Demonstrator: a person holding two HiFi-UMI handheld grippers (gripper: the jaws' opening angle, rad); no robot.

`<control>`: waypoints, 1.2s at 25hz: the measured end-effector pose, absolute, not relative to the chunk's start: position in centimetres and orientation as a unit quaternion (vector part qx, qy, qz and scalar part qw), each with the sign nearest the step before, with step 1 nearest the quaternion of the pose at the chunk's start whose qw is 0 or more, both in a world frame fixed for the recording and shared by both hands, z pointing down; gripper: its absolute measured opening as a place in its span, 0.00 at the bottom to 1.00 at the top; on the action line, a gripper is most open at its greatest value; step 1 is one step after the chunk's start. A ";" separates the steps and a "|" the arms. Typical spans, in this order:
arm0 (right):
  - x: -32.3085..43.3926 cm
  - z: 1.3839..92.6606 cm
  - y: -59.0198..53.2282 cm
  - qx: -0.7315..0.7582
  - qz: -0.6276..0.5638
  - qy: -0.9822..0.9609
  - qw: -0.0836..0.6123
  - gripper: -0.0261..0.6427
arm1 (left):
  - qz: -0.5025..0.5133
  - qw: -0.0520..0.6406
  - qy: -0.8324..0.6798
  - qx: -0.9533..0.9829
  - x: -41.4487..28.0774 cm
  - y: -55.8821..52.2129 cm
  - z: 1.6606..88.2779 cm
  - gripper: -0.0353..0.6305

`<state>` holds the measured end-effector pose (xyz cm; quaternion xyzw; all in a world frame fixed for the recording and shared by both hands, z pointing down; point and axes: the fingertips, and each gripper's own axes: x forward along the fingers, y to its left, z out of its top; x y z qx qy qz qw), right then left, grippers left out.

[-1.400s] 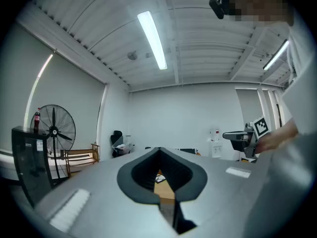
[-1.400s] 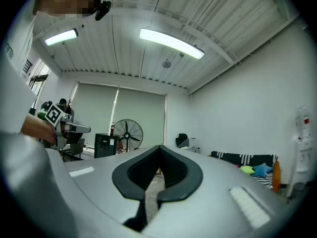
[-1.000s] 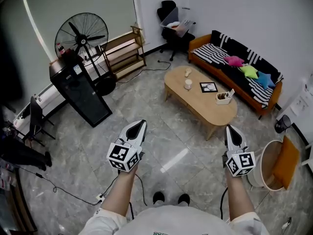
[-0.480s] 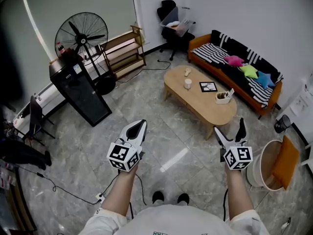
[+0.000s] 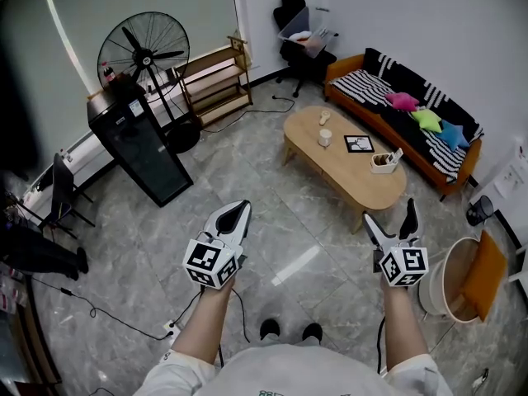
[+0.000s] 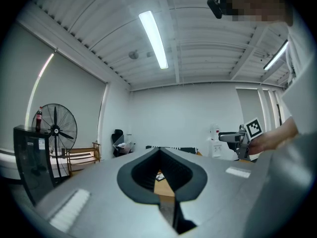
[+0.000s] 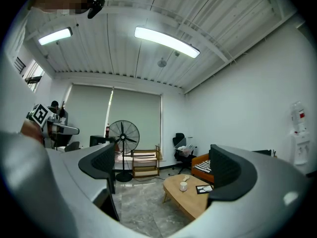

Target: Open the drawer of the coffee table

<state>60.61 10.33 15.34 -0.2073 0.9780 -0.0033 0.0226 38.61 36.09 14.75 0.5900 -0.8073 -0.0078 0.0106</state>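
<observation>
The oval wooden coffee table [image 5: 346, 172] stands across the room in front of an orange sofa; no drawer shows on it from here. My left gripper [image 5: 234, 215] is held over the floor well short of the table, jaws shut and empty. In the left gripper view [image 6: 159, 151] a strip of the table top [image 6: 166, 186] shows through the gap below the closed tips. My right gripper [image 5: 388, 218] hovers near the table's near end, jaws spread wide with nothing between them. In the right gripper view [image 7: 163, 171] the coffee table [image 7: 190, 202] lies ahead between the fingers.
A cup [image 5: 325, 139], a picture frame [image 5: 358, 144] and a small box [image 5: 382, 163] sit on the table. A black cabinet [image 5: 142, 151], a standing fan [image 5: 142, 52] and a wooden shelf [image 5: 216, 81] line the left. A round white bin [image 5: 445, 275] stands at the right.
The right gripper's jaws went from shut to wide open and it edged forward toward the table. The left gripper stayed as it was.
</observation>
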 end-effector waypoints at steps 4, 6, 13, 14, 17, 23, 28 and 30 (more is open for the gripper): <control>58.7 15.9 12.3 -0.206 -0.002 0.978 0.019 0.92 | -0.013 0.014 -0.807 0.591 36.6 37.6 15.5 0.05; 57.7 16.0 13.2 -0.206 0.000 0.978 0.017 0.92 | -0.017 0.015 -0.805 0.593 35.4 38.2 15.8 0.05; 54.7 17.1 15.3 -0.190 0.007 0.982 -0.006 0.92 | -0.023 0.019 -0.802 0.597 32.1 38.6 16.5 0.05; 54.3 17.3 15.2 -0.187 0.008 0.982 -0.009 0.92 | -0.023 0.020 -0.802 0.597 31.8 38.4 16.5 0.05; 52.8 17.6 14.1 -0.180 0.007 0.984 -0.012 0.92 | -0.021 0.020 -0.804 0.594 30.4 37.3 16.6 0.05; 48.1 18.2 9.9 -0.156 0.008 0.988 -0.004 0.92 | -0.005 0.021 -0.816 0.577 26.4 34.0 16.9 0.05; 43.3 18.2 5.0 -0.127 0.008 0.992 0.003 0.92 | 0.004 0.016 -0.832 0.554 22.6 29.9 16.5 0.05; 41.3 18.2 3.1 -0.114 0.010 0.993 0.005 0.92 | 0.005 0.014 -0.837 0.546 21.6 28.6 16.4 0.05</control>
